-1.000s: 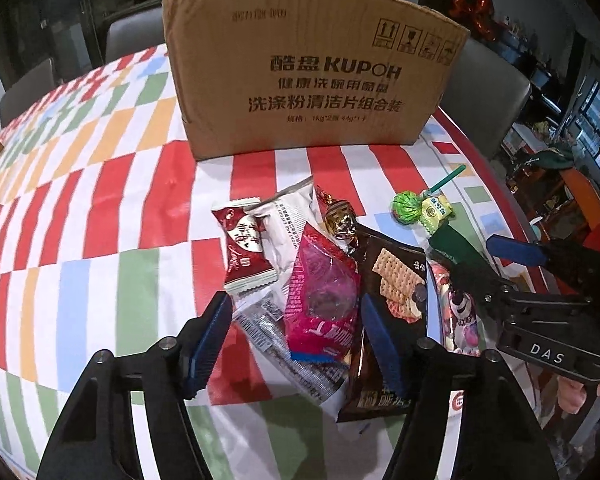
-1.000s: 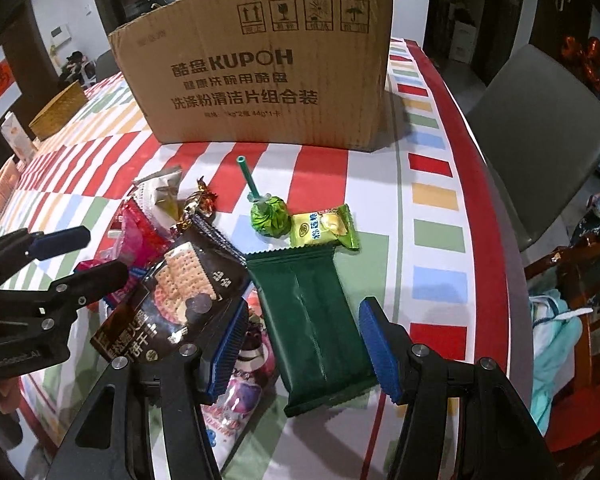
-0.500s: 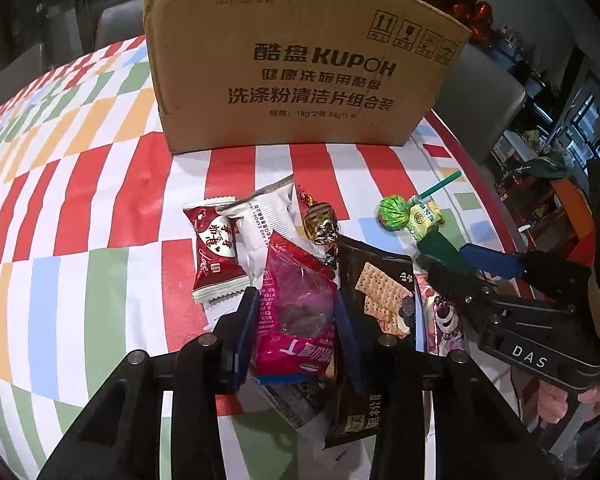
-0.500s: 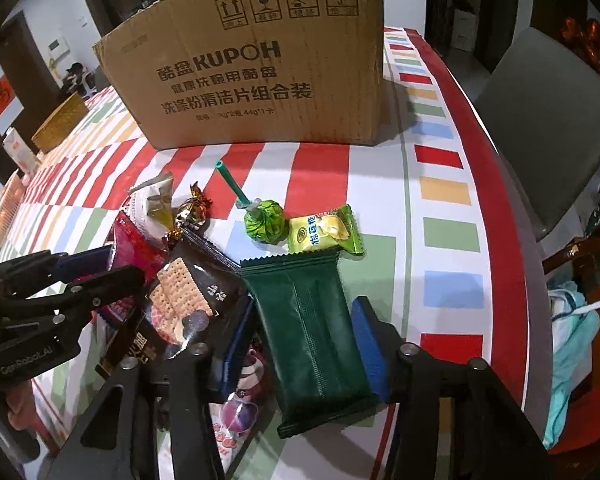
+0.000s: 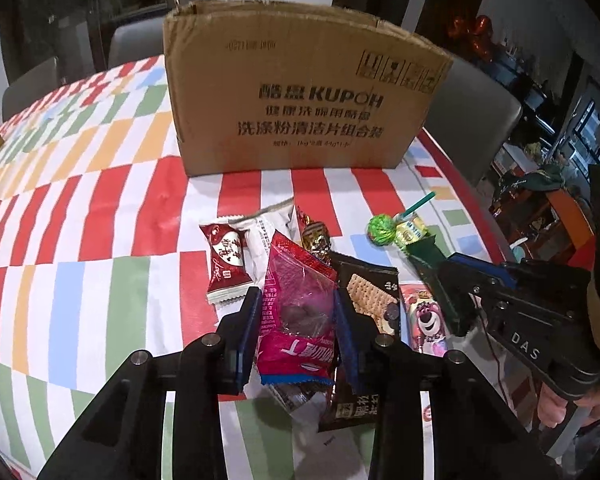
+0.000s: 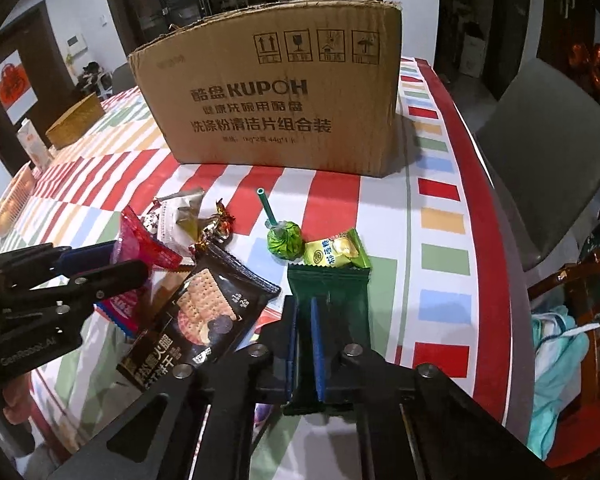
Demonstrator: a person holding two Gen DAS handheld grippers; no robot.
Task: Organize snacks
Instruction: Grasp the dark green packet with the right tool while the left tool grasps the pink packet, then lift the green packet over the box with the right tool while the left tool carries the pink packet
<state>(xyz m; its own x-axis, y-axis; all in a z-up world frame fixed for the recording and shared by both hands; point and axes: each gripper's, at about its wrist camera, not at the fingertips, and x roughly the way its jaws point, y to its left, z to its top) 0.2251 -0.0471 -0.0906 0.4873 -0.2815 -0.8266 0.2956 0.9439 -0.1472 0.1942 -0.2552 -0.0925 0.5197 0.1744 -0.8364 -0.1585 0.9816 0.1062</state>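
Observation:
A pile of snacks lies on the striped tablecloth before an open cardboard box (image 5: 300, 100), also seen in the right wrist view (image 6: 268, 100). My left gripper (image 5: 296, 312) is shut on a pink snack packet (image 5: 300, 300); it shows from the side in the right wrist view (image 6: 100, 264). My right gripper (image 6: 304, 316) is shut on a dark green packet (image 6: 336, 292) and shows in the left wrist view (image 5: 456, 276). A black cracker packet (image 6: 204, 316), a green lollipop (image 6: 286, 240), a yellow-green candy (image 6: 336, 250) and a red heart candy (image 5: 226, 260) lie around.
A white packet (image 5: 268, 228), a gold-wrapped candy (image 5: 316, 236) and a pink bear packet (image 5: 424, 320) lie in the pile. A grey chair (image 6: 548, 152) stands past the table's right edge. A woven basket (image 6: 74, 120) sits far left.
Both grippers have closed: the left on the pink packet, the right on the dark green packet. Both have pulled back a little from the box.

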